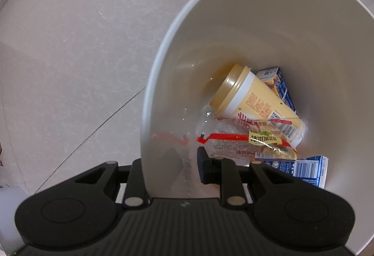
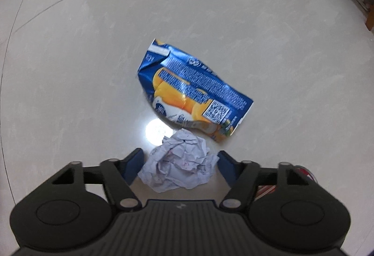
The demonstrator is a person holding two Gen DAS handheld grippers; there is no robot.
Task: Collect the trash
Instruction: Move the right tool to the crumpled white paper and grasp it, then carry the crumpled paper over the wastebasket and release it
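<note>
Crumpled paper ball (image 2: 178, 161) between right claw (image 2: 178, 166) fingers, blue carton (image 2: 194, 87) just beyond

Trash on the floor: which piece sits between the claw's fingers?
The paper ball, white and crumpled. The blue juice carton lies farther out.

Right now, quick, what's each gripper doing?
Left gripper: shut on the bin wall.
Right gripper: open, paper ball between its fingers, not clearly gripped.
</note>
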